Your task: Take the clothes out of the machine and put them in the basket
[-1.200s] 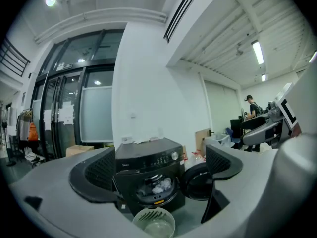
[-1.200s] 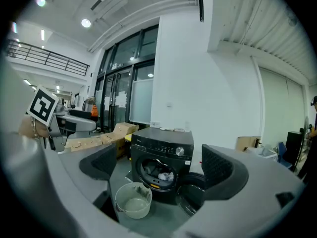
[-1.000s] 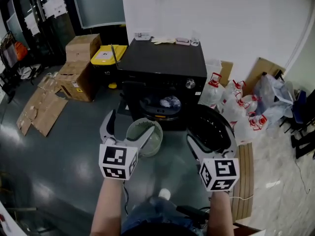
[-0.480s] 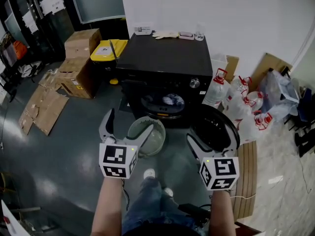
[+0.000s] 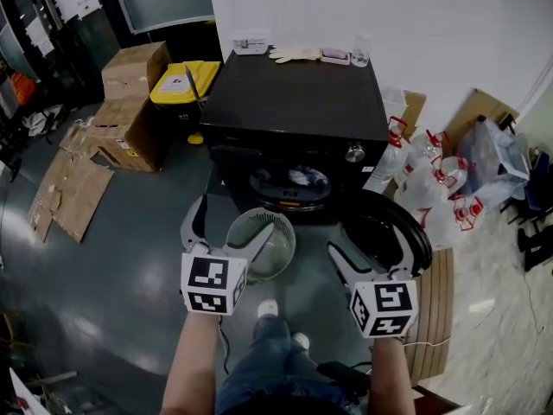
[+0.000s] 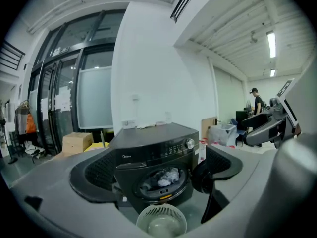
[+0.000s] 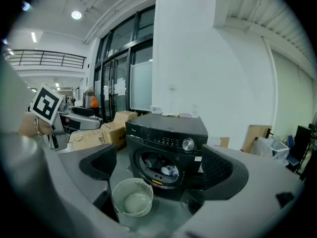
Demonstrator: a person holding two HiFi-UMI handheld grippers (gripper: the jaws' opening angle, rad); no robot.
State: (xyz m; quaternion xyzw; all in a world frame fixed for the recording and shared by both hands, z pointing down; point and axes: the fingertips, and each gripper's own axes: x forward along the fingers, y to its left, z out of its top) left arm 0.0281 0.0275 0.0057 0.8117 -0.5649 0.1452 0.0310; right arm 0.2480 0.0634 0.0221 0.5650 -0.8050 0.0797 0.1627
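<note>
A black front-loading washing machine [image 5: 294,111] stands against the white wall, its round door [image 5: 387,232] swung open to the right. Light and dark clothes [image 5: 299,180] lie in the drum, also seen as clothes [image 6: 166,176] and clothes [image 7: 168,171]. A pale green round basket [image 5: 261,242] sits empty on the floor just before the drum. My left gripper [image 5: 226,230] hovers open over the basket's near left rim, holding nothing. Open and empty too, my right gripper [image 5: 373,253] hangs above the door. Both stay short of the drum.
Cardboard boxes [image 5: 130,102], a yellow-lidded bin [image 5: 183,85] and flattened cardboard [image 5: 69,188] lie to the left. White bags and jugs [image 5: 432,188] crowd the right, beside wooden slats [image 5: 432,305]. Gloves [image 5: 294,54] lie on the machine top. A shoe [image 5: 268,308] is below the basket.
The view has moved closer to the machine, and the person's leg and shoe have stepped forward. Both grippers stayed open and kept their spacing.
</note>
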